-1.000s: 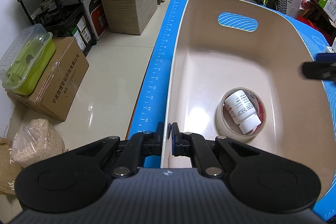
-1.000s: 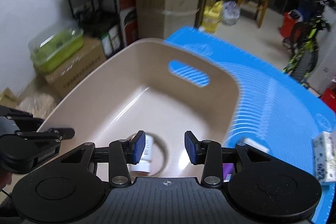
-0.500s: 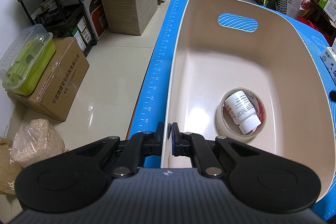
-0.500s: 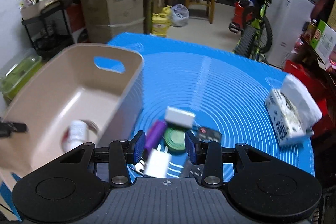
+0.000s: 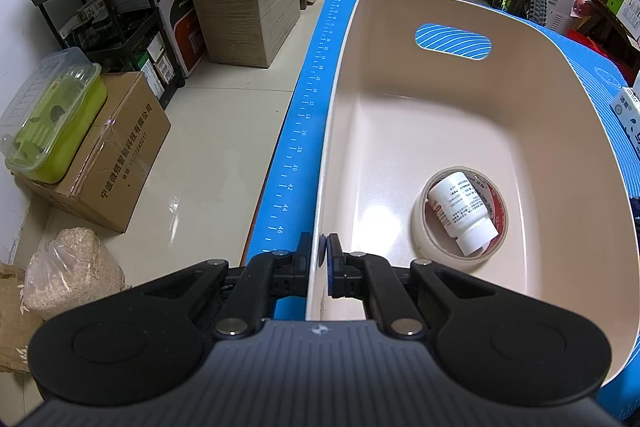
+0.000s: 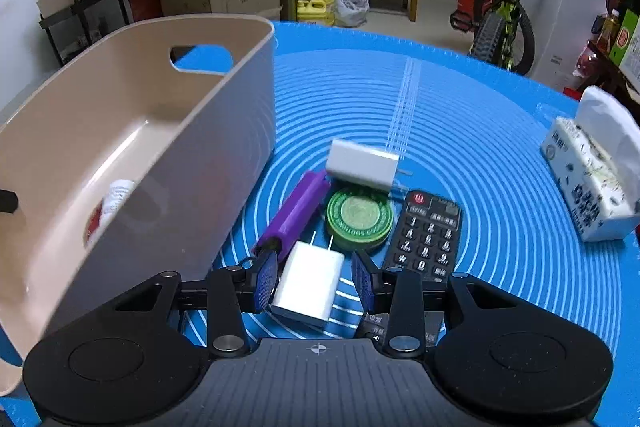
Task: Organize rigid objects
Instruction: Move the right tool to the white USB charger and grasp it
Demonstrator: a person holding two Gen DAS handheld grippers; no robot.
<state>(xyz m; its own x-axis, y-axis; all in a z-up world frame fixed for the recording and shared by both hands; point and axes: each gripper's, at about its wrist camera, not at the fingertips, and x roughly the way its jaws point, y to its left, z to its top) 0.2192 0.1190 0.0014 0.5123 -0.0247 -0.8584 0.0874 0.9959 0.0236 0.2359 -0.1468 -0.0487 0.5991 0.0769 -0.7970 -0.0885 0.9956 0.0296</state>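
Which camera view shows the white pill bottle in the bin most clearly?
The left wrist view. There the white pill bottle lies in full sight inside the tape roll on the floor of the beige bin, label visible. The right wrist view shows only a blurred part of it over the bin wall.

Beige bin point(image 5: 552, 131) has a white pill bottle point(image 5: 462, 213) lying inside a tape roll point(image 5: 424, 227). Beside it on the mat: two white chargers point(image 6: 310, 285) point(image 6: 362, 165), purple tube point(image 6: 298, 211), green tin point(image 6: 358, 217), black remote point(image 6: 428, 235).

The left tool point(image 5: 321, 259) pinches the beige bin's point(image 5: 592, 155) near rim; inside, a white bottle point(image 5: 462, 213) lies in a tape roll point(image 5: 424, 239).
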